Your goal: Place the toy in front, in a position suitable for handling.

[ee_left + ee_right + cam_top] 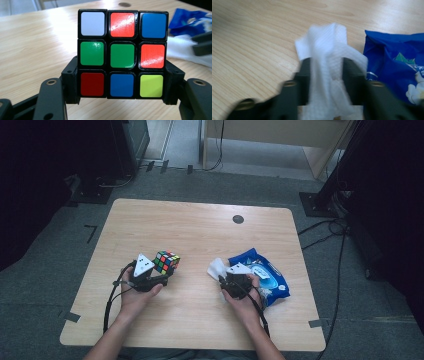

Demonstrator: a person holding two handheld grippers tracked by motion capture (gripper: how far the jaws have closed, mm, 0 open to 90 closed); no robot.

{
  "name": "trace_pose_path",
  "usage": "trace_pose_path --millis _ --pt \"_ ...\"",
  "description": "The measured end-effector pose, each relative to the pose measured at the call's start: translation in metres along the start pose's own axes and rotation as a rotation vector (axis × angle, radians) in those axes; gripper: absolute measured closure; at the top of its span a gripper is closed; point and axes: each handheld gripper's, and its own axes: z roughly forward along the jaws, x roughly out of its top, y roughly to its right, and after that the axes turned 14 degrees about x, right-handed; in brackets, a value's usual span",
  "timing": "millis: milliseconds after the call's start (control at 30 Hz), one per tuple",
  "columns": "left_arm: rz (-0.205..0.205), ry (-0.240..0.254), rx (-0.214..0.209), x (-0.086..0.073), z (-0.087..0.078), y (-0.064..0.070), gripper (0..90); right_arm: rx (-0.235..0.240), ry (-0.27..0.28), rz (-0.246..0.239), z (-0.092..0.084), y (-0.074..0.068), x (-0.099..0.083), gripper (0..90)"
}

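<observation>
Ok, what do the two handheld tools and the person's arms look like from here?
Both are black two-jaw devices. The left tool and right tool each carry a pale grey three-cornered plate on top and trail a black cable back along the forearm. In the gripper views the jaws are matte black links with brass-coloured pivot screws. Forearms are bare, with no sleeves visible.

The cube [121, 53] is showing white, orange and blue stickers on top, green, green and orange in the middle, then red, blue and yellow. The wipe [329, 72] is looking white, the packet [395, 65] blue.
</observation>
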Motion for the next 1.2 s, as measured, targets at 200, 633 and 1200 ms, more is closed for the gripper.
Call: trace_pose_path --millis 200,633,1200 --pt "0.002 -0.073 0.023 -0.003 0.009 -0.004 34.5 0.049 0.127 -0.009 -0.028 -0.008 0.014 30.8" --pt "0.033 -0.259 0.071 -0.003 0.022 -0.001 34.3 0.051 0.109 0.006 -0.035 -0.006 0.012 28.6" --pt "0.024 -0.222 0.067 -0.002 0.017 0.003 14.2 0.075 0.13 -0.014 -0.057 -0.007 0.02 25.2"
